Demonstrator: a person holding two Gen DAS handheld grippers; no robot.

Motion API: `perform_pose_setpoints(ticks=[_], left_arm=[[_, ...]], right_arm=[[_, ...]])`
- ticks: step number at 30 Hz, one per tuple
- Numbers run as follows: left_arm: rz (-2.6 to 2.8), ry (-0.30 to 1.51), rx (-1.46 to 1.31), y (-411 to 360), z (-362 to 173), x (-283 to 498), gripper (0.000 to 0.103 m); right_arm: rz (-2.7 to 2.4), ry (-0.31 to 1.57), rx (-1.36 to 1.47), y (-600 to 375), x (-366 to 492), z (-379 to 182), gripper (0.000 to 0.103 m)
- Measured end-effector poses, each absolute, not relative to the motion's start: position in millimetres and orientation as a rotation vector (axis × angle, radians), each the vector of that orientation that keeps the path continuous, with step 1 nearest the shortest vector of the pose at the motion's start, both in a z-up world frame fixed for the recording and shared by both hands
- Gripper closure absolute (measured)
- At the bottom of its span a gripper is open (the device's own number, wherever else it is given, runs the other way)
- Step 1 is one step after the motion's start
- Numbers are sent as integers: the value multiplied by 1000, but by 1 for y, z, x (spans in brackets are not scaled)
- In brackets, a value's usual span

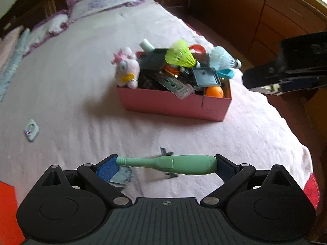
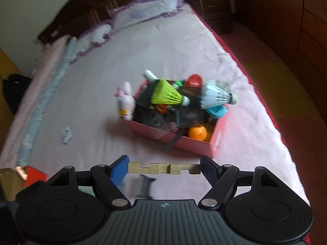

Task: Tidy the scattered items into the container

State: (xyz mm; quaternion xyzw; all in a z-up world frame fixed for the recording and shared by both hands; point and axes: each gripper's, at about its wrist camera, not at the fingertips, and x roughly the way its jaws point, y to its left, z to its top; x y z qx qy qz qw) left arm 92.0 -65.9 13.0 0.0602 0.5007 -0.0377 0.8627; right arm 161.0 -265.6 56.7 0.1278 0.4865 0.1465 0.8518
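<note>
Two grippers are raised above a wide bed (image 1: 77, 81) under a pale pink blanket, with frilled pillows (image 1: 106, 0) at its far end and dark wooden cupboards (image 1: 276, 20) along the right. Near the middle of the blanket sits the pink box (image 1: 173, 104), already heaped: a pink plush toy (image 1: 126, 69) leans at its left end, a yellow-green shuttlecock (image 1: 179, 54) and a white shuttlecock (image 1: 222, 58) lie on top, grey square cases (image 1: 206, 77) and a clear ruler (image 1: 175, 85) are jammed among them, and an orange ball (image 1: 214, 91) shows in the near right corner. The left gripper (image 1: 166, 163) stands wide but clamped endwise on a mint-green handle-shaped tool (image 1: 173, 163), one pad on each tip, held crosswise over the blanket well short of the box. The right gripper (image 2: 164, 168) is likewise wide and pressed on both ends of a notched wooden puzzle piece (image 2: 163, 168), also on the near side of the box. Below the two grippers a small dark grey part (image 1: 166, 153) lies on the blanket, blurred. Well to the left of the box a small white-and-blue gadget (image 1: 31, 129) lies alone on the blanket
</note>
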Motion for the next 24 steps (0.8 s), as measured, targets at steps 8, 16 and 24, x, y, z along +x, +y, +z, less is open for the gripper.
perform_pose_setpoints(ticks=[8, 16, 24], left_arm=[[78, 993, 62, -131, 44, 88, 5], [289, 972, -62, -237, 64, 64, 5], [263, 874, 43, -304, 104, 72, 4]], right_arm=[[423, 994, 390, -327, 152, 66, 25], [625, 1046, 355, -417, 172, 66, 25], [713, 1013, 398, -451, 198, 103, 25]])
